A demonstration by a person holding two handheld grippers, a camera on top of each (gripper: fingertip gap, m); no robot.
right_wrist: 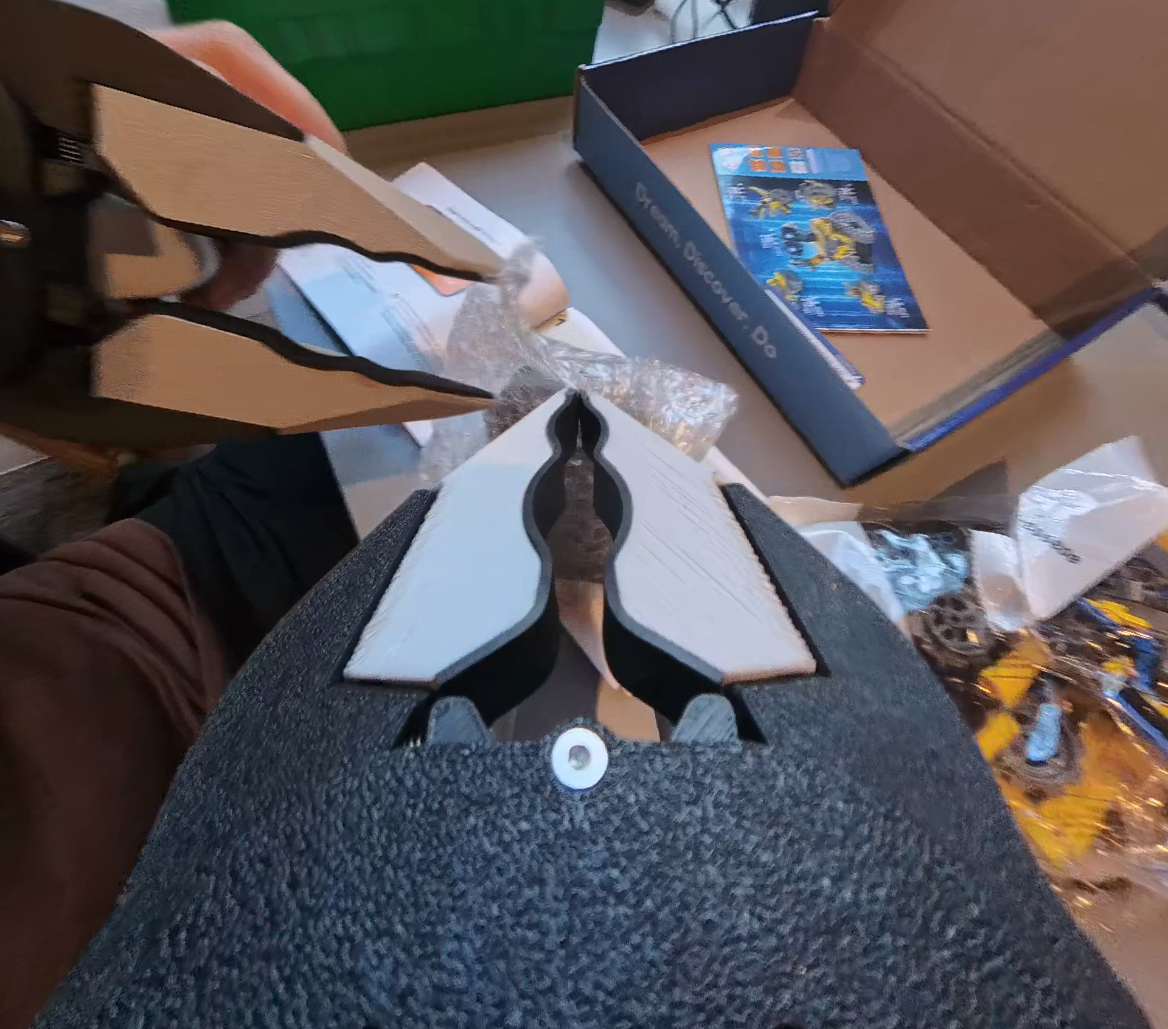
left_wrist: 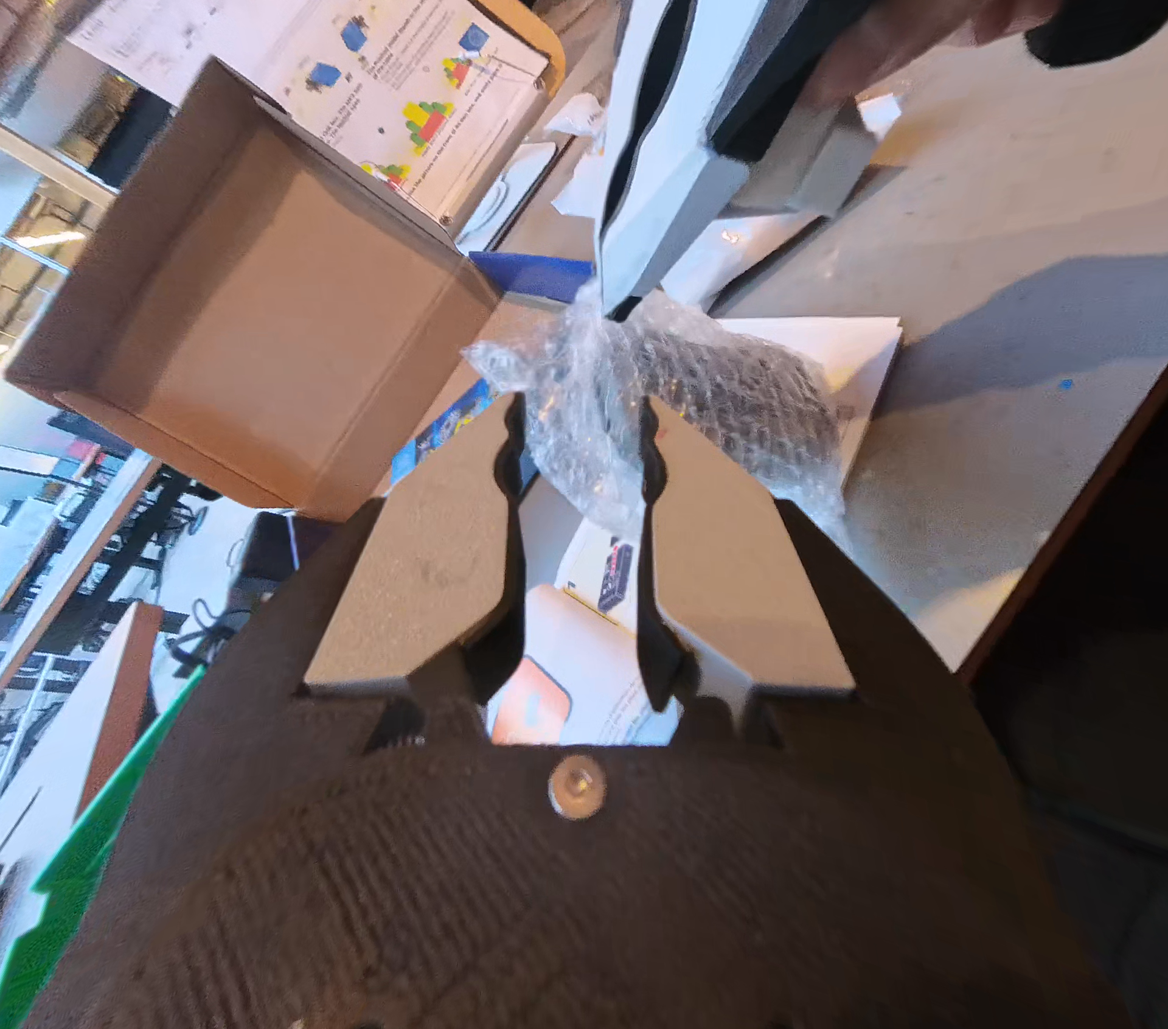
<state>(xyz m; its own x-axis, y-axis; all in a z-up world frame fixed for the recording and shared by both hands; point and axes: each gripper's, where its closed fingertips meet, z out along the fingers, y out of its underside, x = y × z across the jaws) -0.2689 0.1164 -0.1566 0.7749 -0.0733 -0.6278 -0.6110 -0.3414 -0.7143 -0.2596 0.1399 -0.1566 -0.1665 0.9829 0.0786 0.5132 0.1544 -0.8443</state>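
A bubble-wrap bundle (left_wrist: 727, 385) with something dark inside hangs just above the grey table, over white leaflets. My left gripper (left_wrist: 581, 417) has tan fingers. Its jaws stand apart with one end of the wrap between the tips, and it is open. My right gripper (right_wrist: 576, 398) has white fingers and is shut on the crumpled edge of the bubble wrap (right_wrist: 663, 392). In the left wrist view the right gripper (left_wrist: 610, 306) comes down from above and pinches the wrap. In the right wrist view the left gripper (right_wrist: 496, 333) reaches in from the left.
An open box (right_wrist: 727, 265), blue outside and brown inside, holds a blue booklet (right_wrist: 821, 240); its raised lid (left_wrist: 253, 303) is close on the left. A green bin (right_wrist: 379, 19) stands behind. Bags of yellow and black parts (right_wrist: 1043, 682) lie at the right. White leaflets (right_wrist: 379, 290) lie below. Only a small space, under 4 cm, lies between the two pairs of fingers.
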